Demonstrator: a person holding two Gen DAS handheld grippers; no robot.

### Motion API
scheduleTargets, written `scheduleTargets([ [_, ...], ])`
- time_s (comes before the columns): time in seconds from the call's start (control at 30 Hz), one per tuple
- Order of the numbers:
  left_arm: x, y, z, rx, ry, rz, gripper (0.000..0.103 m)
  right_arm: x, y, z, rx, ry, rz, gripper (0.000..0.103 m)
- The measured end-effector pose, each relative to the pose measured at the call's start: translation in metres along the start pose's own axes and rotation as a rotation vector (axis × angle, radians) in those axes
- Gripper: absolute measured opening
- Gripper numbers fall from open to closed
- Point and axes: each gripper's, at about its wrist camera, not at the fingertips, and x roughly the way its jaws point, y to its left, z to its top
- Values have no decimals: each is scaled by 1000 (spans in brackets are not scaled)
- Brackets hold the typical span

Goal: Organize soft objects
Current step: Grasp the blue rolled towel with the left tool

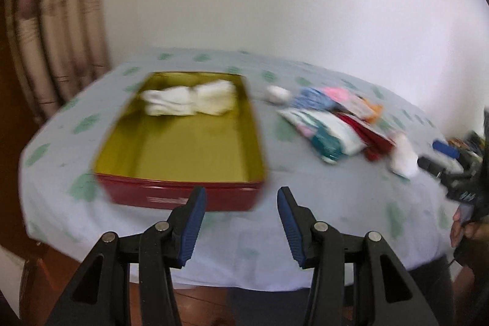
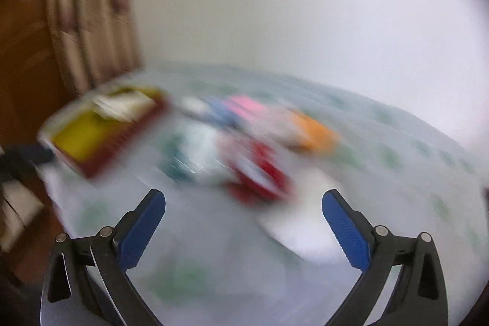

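I am at the picking step: some soft things are already in the tin (image 1: 183,142), and the rest wait on the table (image 1: 351,197). The tin is red outside and gold inside, and it stands on the left part of the patterned cloth; two white rolled pieces (image 1: 189,101) lie at its far end, touching each other. To the right of the tin, apart from it, is the pile of coloured soft items (image 1: 330,118), and one white piece (image 2: 305,231) lies alone at the near edge of that pile. My left gripper (image 1: 241,222) hangs before the near wall of the tin, its fingers moderately apart and holding nothing. My right gripper (image 2: 244,228) has its fingers spread wide, also empty, and the white piece sits between them but further ahead. This view is much blurred, so I cannot tell the details of the pile. I think the next move needs the right gripper to come down over the white piece and close gently, because the cloth below may be caught too.
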Motion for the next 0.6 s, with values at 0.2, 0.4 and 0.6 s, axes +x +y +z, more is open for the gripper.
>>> scheduleTargets([
  [0.2,16,-39,35,36,23,-128,49,1,-76,-35,154,48,-89,103],
  [0.4,59,-70,114,176,75,-246,49,18,-94,-29,220,43,-24,103],
  [0.6,118,-108,150,469,168,-202,49,16,-86,-38,208,57,-4,103],
])
